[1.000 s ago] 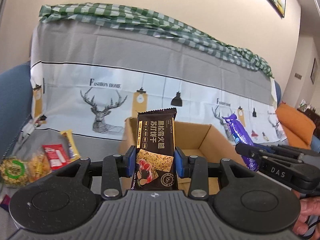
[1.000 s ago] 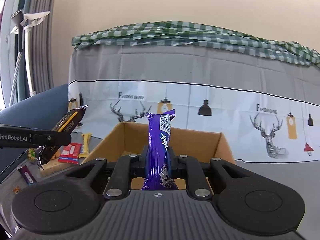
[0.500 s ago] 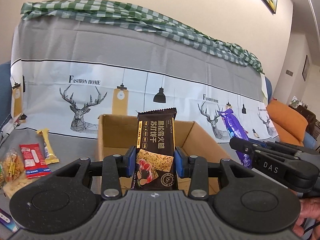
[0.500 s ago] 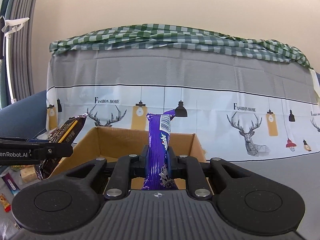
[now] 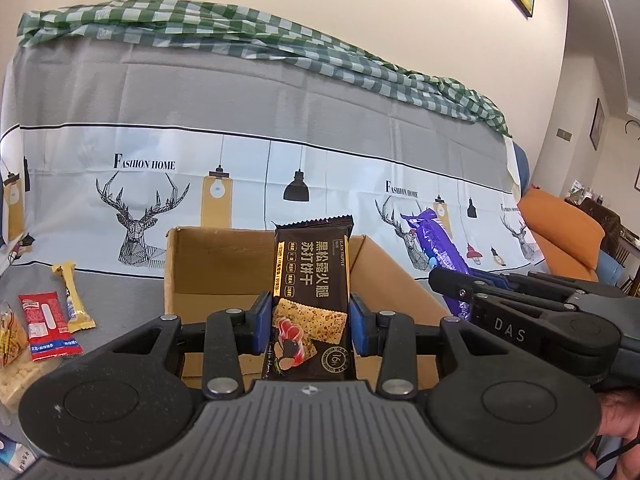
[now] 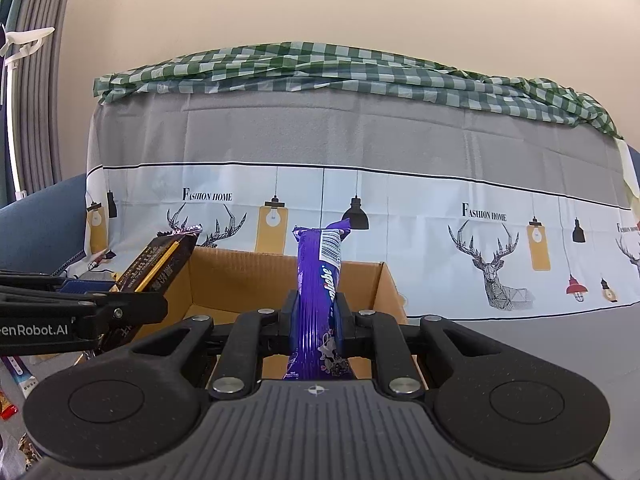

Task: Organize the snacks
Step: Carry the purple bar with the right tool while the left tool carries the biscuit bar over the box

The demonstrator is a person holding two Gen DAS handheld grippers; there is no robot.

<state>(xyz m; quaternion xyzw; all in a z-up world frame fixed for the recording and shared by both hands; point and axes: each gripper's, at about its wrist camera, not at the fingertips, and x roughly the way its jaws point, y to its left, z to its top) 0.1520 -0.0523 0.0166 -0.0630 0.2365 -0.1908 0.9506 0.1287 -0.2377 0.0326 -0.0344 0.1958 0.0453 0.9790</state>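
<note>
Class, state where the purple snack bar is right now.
The purple snack bar stands upright, clamped in the right gripper, in front of the open cardboard box.

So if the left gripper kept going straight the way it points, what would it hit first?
Probably the cardboard box: the left gripper, shut on the dark cracker packet, faces the box's open inside, though depth is unclear.

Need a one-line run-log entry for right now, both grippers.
left gripper: shut on brown cracker packet | right gripper: shut on purple snack bar | both in front of open cardboard box | nothing released yet
</note>
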